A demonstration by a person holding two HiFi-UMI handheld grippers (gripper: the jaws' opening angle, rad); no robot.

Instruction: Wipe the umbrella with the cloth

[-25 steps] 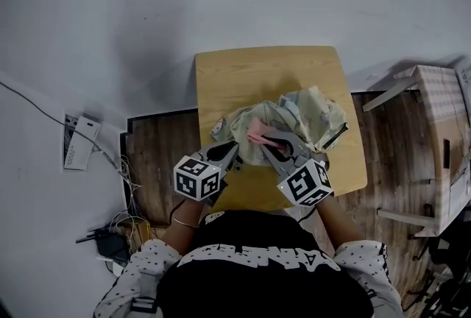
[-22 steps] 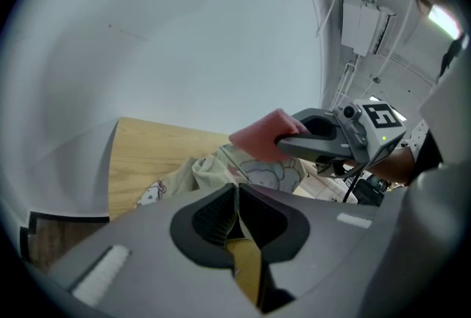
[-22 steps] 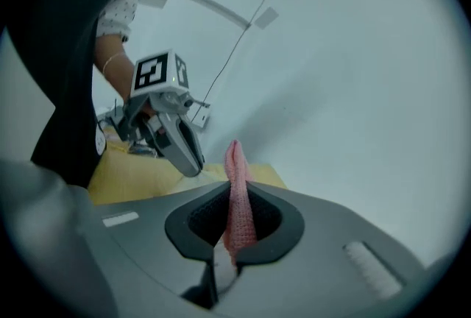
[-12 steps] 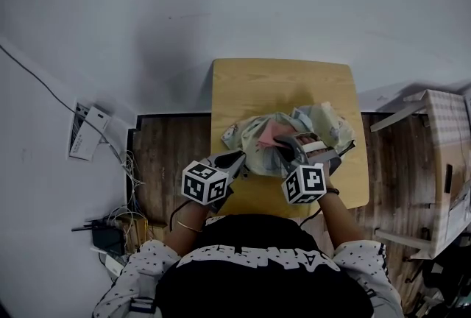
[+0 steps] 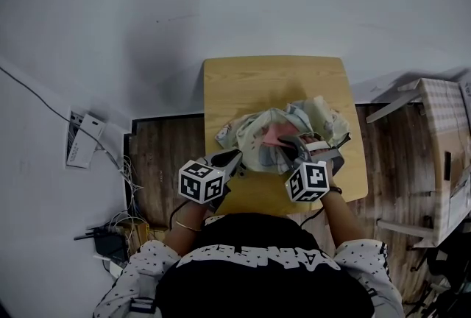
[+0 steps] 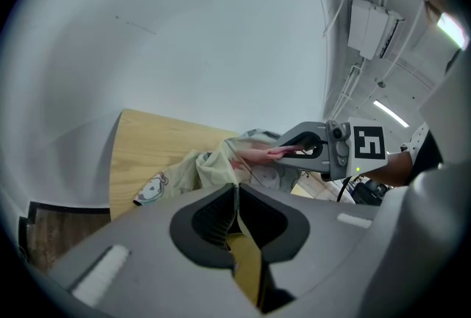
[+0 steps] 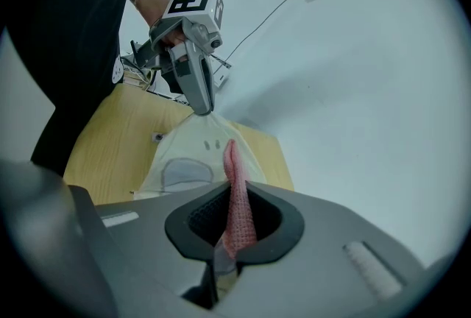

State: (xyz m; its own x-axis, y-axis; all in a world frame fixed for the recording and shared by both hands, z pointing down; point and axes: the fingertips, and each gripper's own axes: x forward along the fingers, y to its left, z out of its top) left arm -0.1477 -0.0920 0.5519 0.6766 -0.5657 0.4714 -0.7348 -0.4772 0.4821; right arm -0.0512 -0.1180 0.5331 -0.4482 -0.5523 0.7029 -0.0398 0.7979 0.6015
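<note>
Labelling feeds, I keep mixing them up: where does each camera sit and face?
Head view: on the person's head, facing steeply down at the table; chest and forearms show.
Left gripper view: on the left gripper, along fingers shut on the umbrella, toward the right gripper.
Right gripper view: along fingers shut on the pink cloth, toward the left gripper.
Shared: both gripper views show the umbrella.

In the head view the worktop [image 5: 272,77] sits at frame centre, and the umbrella [image 5: 298,118] lies on its lower half. The left claw [image 5: 237,156] meets the umbrella's lower-left edge. The right claw [image 5: 292,143] lies over its middle, with the cloth [image 5: 271,135] at its tips. A box [image 5: 441,132] stands far right, and cables [image 5: 121,224] lie lower left.
</note>
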